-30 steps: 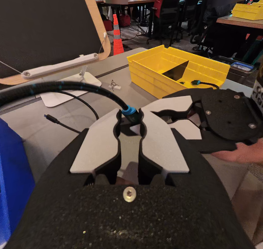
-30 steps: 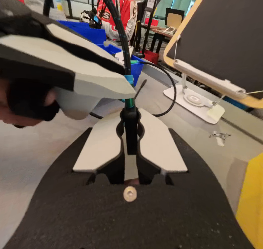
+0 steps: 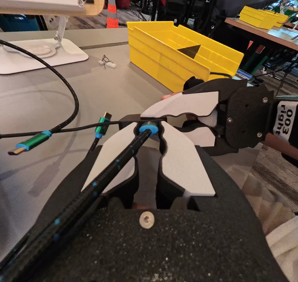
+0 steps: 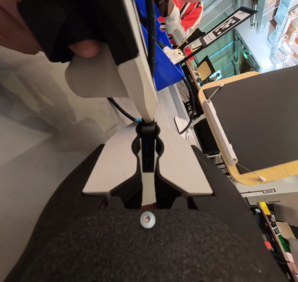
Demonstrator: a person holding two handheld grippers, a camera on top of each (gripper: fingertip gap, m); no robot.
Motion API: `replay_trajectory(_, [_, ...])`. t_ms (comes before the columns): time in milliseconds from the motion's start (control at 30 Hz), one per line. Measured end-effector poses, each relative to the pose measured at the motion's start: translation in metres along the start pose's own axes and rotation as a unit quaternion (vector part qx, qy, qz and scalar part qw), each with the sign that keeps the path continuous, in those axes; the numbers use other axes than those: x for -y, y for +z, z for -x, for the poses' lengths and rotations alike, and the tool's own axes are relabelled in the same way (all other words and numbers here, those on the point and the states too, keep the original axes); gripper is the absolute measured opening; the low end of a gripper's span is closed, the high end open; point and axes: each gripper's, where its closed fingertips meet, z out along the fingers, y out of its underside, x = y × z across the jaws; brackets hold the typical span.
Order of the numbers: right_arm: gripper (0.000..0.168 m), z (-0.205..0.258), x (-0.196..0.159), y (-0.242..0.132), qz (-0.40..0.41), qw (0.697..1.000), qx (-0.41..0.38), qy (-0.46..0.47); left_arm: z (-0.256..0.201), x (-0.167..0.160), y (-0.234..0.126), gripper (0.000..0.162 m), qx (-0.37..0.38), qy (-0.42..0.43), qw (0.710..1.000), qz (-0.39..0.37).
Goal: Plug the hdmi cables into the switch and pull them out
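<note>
The plug [image 3: 148, 129] is now swung end-on against the switch [image 4: 147, 147].
Each hand-held gripper is clamped: left hand-held gripper [image 3: 147, 130] on plug, right hand-held gripper [image 4: 147, 145] on switch; straight, level pressure is advised.

The left wrist view is looking forward and slightly down along its own left gripper [image 3: 147, 129], sitting close above the grey table [image 3: 112, 93] and facing the yellow bin [image 3: 169, 61] and the stand's white base [image 3: 48, 56] at the far side. The right wrist view is rolled strongly sideways, so the table is running up its left edge, and it is looking along the right gripper [image 4: 147, 129] at very close range toward the black board [image 4: 258, 121]. Both views are sharing the spot where the two grippers meet, each one catching the other gripper near its own fingertips, and both are taking in the board's stand.
</note>
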Motion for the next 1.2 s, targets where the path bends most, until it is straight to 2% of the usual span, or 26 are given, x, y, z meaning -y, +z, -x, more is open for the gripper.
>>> replay_trajectory(33, [0.014, -0.001, 0.000, 0.000, 0.000, 1.000, -0.001, 0.004, 0.000, 0.001, -0.001, 0.022, 0.003, 0.003, 1.000, -0.005])
replay_trajectory(167, [0.014, -0.004, 0.003, 0.002, 0.015, 1.000, -0.024, -0.005, 0.001, 0.003, -0.005, 0.021, 0.004, -0.004, 1.000, -0.016])
replay_trajectory(467, [0.014, 0.002, 0.009, 0.002, 0.051, 0.997, -0.047, -0.045, 0.000, -0.003, -0.017, 0.021, 0.015, 0.034, 0.999, -0.011])
replay_trajectory(633, [0.014, 0.004, 0.010, 0.004, 0.055, 0.997, -0.046, -0.036, 0.001, -0.004, -0.020, 0.021, 0.021, 0.059, 0.998, -0.009])
replay_trajectory(667, [0.012, 0.003, -0.002, 0.006, 0.086, 0.995, -0.047, -0.026, -0.011, 0.007, -0.028, 0.022, -0.014, 0.064, 0.997, -0.049])
replay_trajectory(700, [0.014, -0.003, -0.043, 0.008, 0.177, 0.983, -0.045, -0.022, -0.024, 0.021, -0.041, 0.021, -0.042, 0.072, 0.993, -0.084])
replay_trajectory(733, [0.014, -0.009, -0.068, 0.004, 0.198, 0.979, -0.041, 0.007, -0.020, 0.023, -0.044, 0.022, -0.010, 0.088, 0.994, -0.069])
replay_trajectory(767, [0.013, -0.020, -0.053, -0.004, 0.134, 0.989, -0.054, 0.033, -0.012, 0.017, -0.042, 0.022, 0.017, 0.098, 0.994, -0.048])
replay_trajectory(833, [0.013, -0.037, -0.014, -0.015, 0.078, 0.991, -0.086, 0.064, 0.004, 0.002, -0.033, 0.022, 0.021, 0.057, 0.998, -0.028])
replay_trajectory(900, [0.013, -0.026, -0.021, -0.013, 0.106, 0.990, -0.073, 0.049, 0.005, -0.001, -0.028, 0.022, -0.008, 0.033, 0.999, -0.026])
replay_trajectory(967, [0.013, -0.025, -0.034, -0.016, 0.118, 0.989, -0.066, 0.060, 0.002, -0.003, -0.027, 0.022, -0.010, 0.073, 0.997, -0.024])
replay_trajectory(1100, [0.013, -0.058, -0.026, -0.029, 0.081, 0.981, -0.078, 0.158, 0.005, -0.019, -0.019, 0.022, 0.000, 0.079, 0.997, 0.016])
replay_trajectory(1200, [0.013, -0.110, -0.014, -0.059, 0.055, 0.975, -0.117, 0.179, 0.004, -0.022, -0.018, 0.022, 0.002, 0.085, 0.996, 0.023])
